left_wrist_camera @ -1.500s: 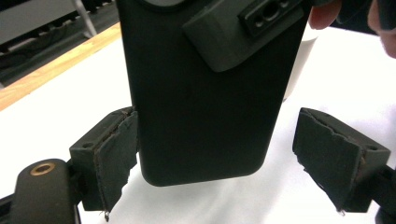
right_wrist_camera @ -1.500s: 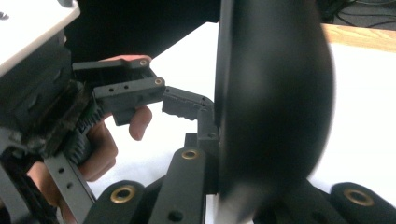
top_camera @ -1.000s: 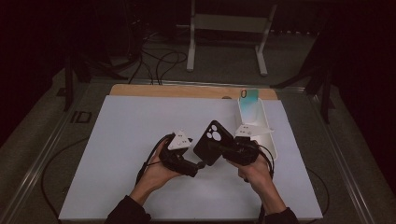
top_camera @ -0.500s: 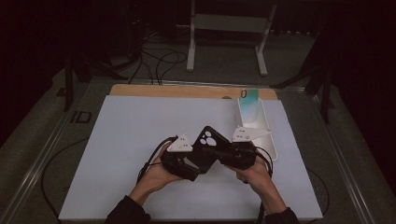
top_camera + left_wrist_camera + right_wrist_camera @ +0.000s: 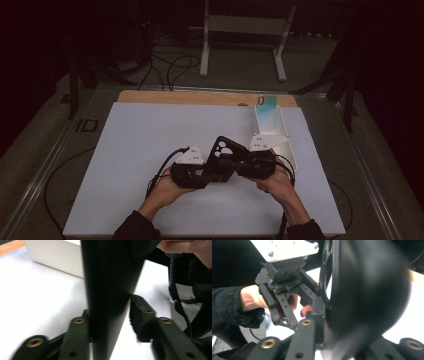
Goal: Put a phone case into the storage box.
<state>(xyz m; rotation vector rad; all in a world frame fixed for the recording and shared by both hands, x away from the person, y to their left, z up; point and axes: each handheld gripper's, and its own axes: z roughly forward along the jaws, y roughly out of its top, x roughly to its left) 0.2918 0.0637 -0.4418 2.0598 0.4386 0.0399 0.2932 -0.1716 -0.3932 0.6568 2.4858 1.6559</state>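
Two grippers meet over the white table top (image 5: pixel 150 150), and a black phone case (image 5: pixel 222 159) hangs between them, lifted off the table. Much of the case is hard to see. In the left gripper view it is a dark flat slab (image 5: pixel 110 290) cut off at the top, and in the right gripper view it is a big blurry black shape (image 5: pixel 367 290) with a round hole near its edge.

The left gripper (image 5: pixel 192 172) has just been closing its jaws. One jaw lies against the case, and the other pad (image 5: pixel 140 315) sits just beside the case edge, so I cannot tell if it is pinching yet. The right gripper (image 5: pixel 250 164) has just been opening its jaws a little. Its left jaw touches the case, but the blur hides whether it is squeezing.

Just past the right gripper stands a long white tray (image 5: pixel 280 131) with smooth walls. A shiny blue-green phone case (image 5: pixel 266 105) stands up at the tray's far end. A wooden strip (image 5: pixel 200 97) runs along the far side of the table.
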